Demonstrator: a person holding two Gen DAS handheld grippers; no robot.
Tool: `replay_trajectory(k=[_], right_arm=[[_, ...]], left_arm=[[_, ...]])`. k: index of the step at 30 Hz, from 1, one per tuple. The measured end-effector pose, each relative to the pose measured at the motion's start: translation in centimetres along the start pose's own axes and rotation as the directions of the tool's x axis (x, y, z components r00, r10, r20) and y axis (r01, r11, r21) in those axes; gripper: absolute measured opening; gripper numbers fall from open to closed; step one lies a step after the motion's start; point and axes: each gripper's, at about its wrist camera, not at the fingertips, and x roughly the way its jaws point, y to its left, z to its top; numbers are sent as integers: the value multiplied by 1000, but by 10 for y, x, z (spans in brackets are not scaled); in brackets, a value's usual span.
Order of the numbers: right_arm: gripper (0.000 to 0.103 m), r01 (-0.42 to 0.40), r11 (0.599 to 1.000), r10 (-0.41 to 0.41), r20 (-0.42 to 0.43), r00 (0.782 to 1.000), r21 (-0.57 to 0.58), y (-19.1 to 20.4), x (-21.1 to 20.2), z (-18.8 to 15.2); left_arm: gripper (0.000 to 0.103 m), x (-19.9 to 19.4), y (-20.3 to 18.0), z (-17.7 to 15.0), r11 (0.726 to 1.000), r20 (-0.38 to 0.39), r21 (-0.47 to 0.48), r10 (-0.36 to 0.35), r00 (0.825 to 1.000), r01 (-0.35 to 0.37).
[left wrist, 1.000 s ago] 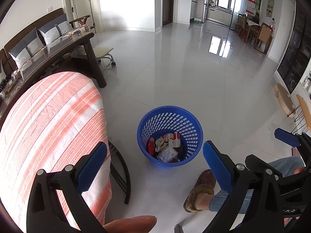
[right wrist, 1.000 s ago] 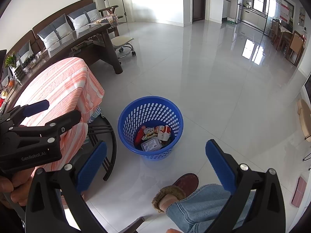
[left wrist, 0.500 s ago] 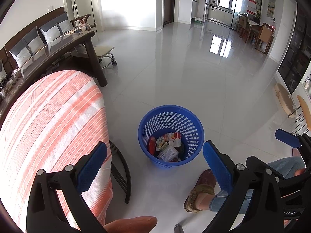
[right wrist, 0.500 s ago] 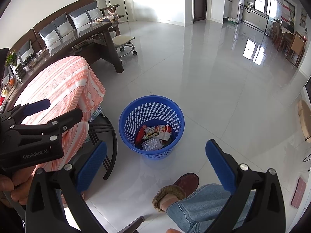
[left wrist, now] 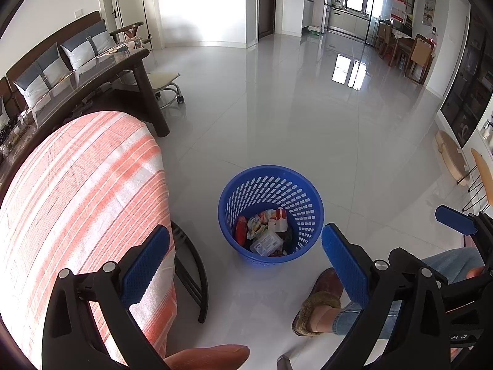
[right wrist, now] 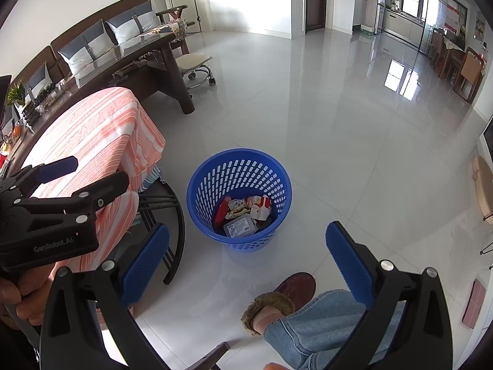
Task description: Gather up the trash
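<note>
A blue plastic waste basket [left wrist: 303, 186] stands on the pale tiled floor; it also shows in the right wrist view [right wrist: 268, 169]. Inside lie several pieces of trash: a clear plastic box [left wrist: 266, 243], a red wrapper [left wrist: 241, 229] and crumpled packets [right wrist: 243, 205]. My left gripper [left wrist: 245, 265] is open and empty, held above the floor on the near side of the basket. My right gripper [right wrist: 248, 262] is open and empty too, beside it. The left gripper's body [right wrist: 52, 215] shows at the left of the right wrist view.
A table under an orange-and-white striped cloth [left wrist: 77, 191] stands left of the basket. A dark desk [left wrist: 129, 64], a rolling stool [left wrist: 166, 83] and a sofa [right wrist: 92, 43] lie beyond. The person's slippered foot [left wrist: 320, 305] and jeans leg [right wrist: 323, 330] rest near the basket.
Both views have drifted very slightly. The basket and trash have not moved, and both grippers stay open.
</note>
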Motion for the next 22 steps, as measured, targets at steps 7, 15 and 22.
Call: replay_trajectory(k=[7,15,22], right_arm=[[98,5,1000,-5,-9,1000,5,-3,3,0],[98,15,1000,-15,-12,1000,13,-5,4,1],[98,34,999,-35,-41,999,-39,24,17,9]], left_arm=[[98,3,-2,-3,1000,5,-1,-10,1000,10],[98,0,-1,-1,999,11,-1,-32,999,32],[98,-16,62,-12,998,-8,-69,-3,1000,3]])
